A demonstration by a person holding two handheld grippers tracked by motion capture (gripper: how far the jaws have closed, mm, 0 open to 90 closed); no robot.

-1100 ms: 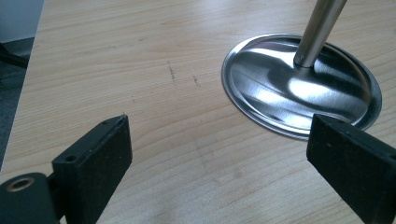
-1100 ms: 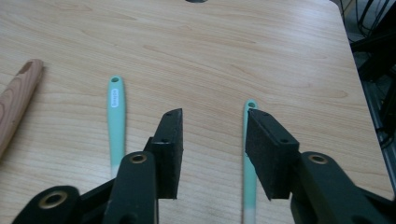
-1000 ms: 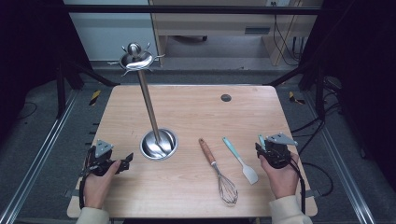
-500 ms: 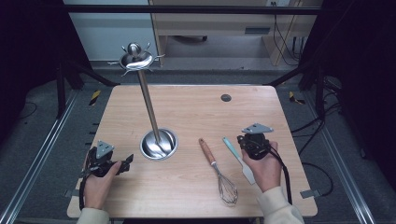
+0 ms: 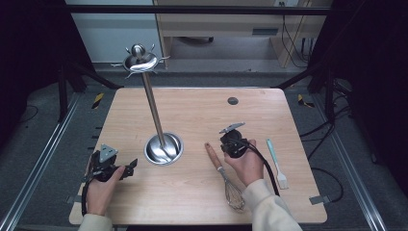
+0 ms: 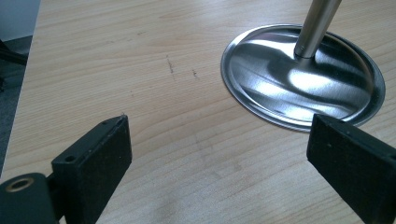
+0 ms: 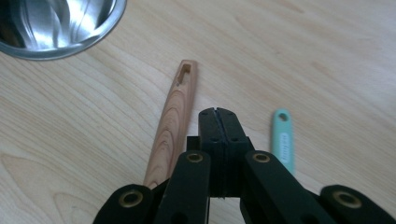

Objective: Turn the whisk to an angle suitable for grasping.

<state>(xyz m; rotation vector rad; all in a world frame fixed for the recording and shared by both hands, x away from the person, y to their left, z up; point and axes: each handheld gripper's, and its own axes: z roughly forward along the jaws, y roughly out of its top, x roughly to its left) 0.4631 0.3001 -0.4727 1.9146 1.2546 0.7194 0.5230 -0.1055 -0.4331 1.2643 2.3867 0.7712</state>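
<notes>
- The right gripper [image 5: 232, 142] is seen with its black jaws clenched flat together on nothing (they have just been closing, with no thing between them); it hangs between the whisk's handle and the brush's handle.
- The wire whisk with the wooden handle [image 5: 222, 176] lies flat on the light wooden table [image 5: 192, 108], handle pointing toward the stand's base, wire end toward the person; in the right gripper view the handle [image 7: 171, 122] is just left of the closed jaws and is not held.
- The small brush with the mint-green handle and pale head [image 5: 276, 163] lies just right of the right hand, apart from the whisk.
- The left gripper [image 5: 108, 166] is held low near the table's near-left edge with its jaws released and wide apart; nothing lies between them.
- Risk, as judged: with the jaws pressed together beside the handle, a descent would push the whisk aside or roll it rather than grasp it; the jaws would have to be reopened and centred over the handle first.
- Risk, as judged: a sideways sweep could knock the whisk into the round polished-steel dished base [image 5: 164, 147], or nudge the brush toward the table's right edge.
- Risk, as judged: the tall steel pole with the hooked crown on top [image 5: 140, 60] looks top-heavy, so a bump could tip it.
- Containers: the dished base is seen bare but for the pole rising from it; nothing hangs from the hooks, as far as can be told.
</notes>
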